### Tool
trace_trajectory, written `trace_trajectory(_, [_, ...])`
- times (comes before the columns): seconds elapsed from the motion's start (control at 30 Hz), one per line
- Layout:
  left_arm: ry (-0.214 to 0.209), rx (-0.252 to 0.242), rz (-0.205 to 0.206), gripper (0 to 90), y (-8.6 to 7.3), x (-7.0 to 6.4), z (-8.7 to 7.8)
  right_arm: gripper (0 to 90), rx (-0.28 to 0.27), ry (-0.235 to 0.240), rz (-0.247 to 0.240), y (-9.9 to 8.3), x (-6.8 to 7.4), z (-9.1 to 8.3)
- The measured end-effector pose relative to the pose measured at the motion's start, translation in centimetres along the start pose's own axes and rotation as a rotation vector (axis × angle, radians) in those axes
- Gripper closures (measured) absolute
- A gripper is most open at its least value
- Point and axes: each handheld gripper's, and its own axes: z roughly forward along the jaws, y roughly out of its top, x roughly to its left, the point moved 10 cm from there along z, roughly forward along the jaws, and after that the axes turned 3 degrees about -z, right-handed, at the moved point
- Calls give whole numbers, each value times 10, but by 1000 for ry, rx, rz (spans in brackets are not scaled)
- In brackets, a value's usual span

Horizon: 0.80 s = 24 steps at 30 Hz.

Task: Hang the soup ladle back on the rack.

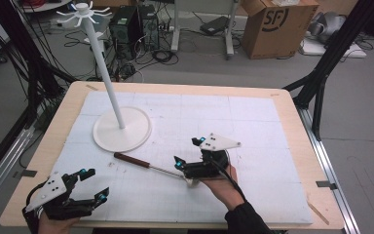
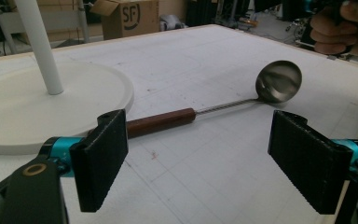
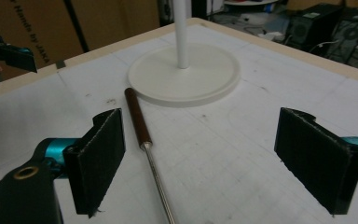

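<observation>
Ladle [image 2: 200,110] flat on the table [image 1: 282,122], wooden handle end just beside the white stand base [image 1: 122,129], steel bowl under the right hand-held gripper [image 1: 190,152]. Both jaw pairs spread wide, holding nothing; left hand-held gripper [image 1: 91,184] near the front left corner, well apart from the ladle. Likely trouble: thin round shaft rolling or slipping out of a pinch; long handle swinging into the stand pole [image 1: 104,73]. White gridded mat over wood. Beyond: cardboard box [image 1: 278,25], computer towers, floor cables.
</observation>
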Motion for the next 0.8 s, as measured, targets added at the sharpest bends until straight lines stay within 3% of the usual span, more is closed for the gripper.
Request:
trace_trajectory(0.1, [8,-6,-4,205,-1,0,-5,208,36,44,-19,4,6,15])
trace_trajectory(0.23, [11,-8,-25,206,-3,1,-8,226,72,90,-17,9,10,35])
trace_trajectory(0.43, [20,-8,-24,206,-5,3,-10,262,118,146,-29,14,16,59])
trace_trajectory(0.8, [22,-5,-32,215,-6,6,-12,293,284,223,-106,9,36,108])
